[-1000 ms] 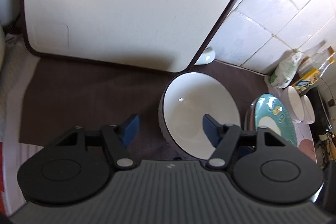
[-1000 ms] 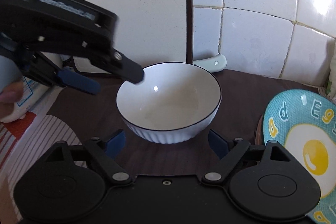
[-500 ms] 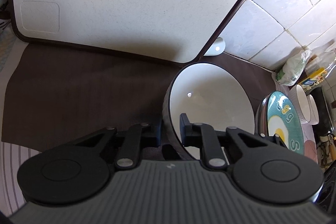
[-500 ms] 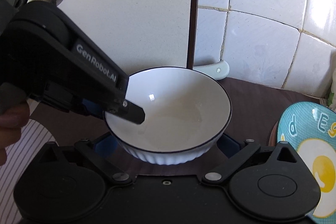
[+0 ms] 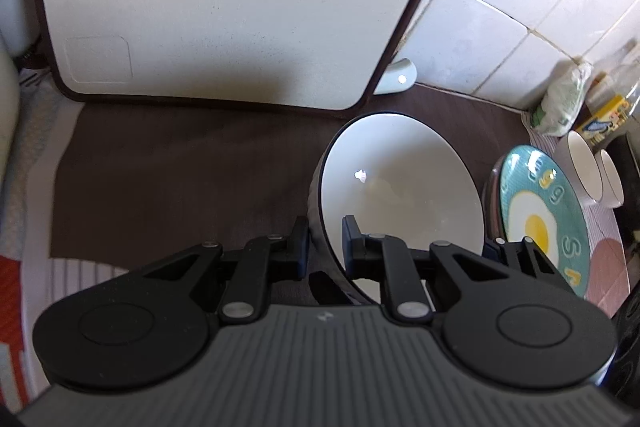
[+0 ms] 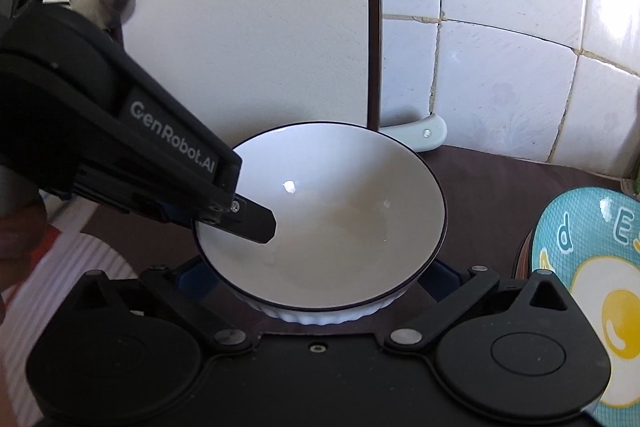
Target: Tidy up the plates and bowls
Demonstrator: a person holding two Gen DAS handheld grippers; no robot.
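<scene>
Both tongs are at the white bowl (image 6: 332, 211). My left gripper (image 5: 325, 247) is clenched on its rim: one finger sits inside against the white wall, the other presses the ribbed outer wall, so the near-left edge of the bowl is pinched between the pads. From the right wrist view I see that same left gripper (image 6: 240, 217) reaching in from the left, its black fingertip lying over the rim and into the bowl.

My right gripper (image 6: 320, 277) is released, its jaws spread as wide as they go. The bowl sits between its two blue-padded fingers (image 6: 196, 277), one at each side of the ribbed base, but I cannot tell whether the pads touch it; they do not look pressed against it.

The bowl stands on the dark brown mat (image 5: 180, 167), tilted a little toward the wall in the left wrist view, with a dark line around its rim and nothing in it. Just behind it a large white board (image 5: 220, 7) with a dark border leans upright, and a pale handle (image 6: 424, 135) pokes out from behind that board's lower edge against the tiled wall (image 6: 500, 75).

To the bowl's right, near but apart from it, lies a teal plate (image 5: 540, 215) printed with a fried egg and letters. Beyond the plate stand two small white bowls (image 5: 592, 175), side by side.
</scene>
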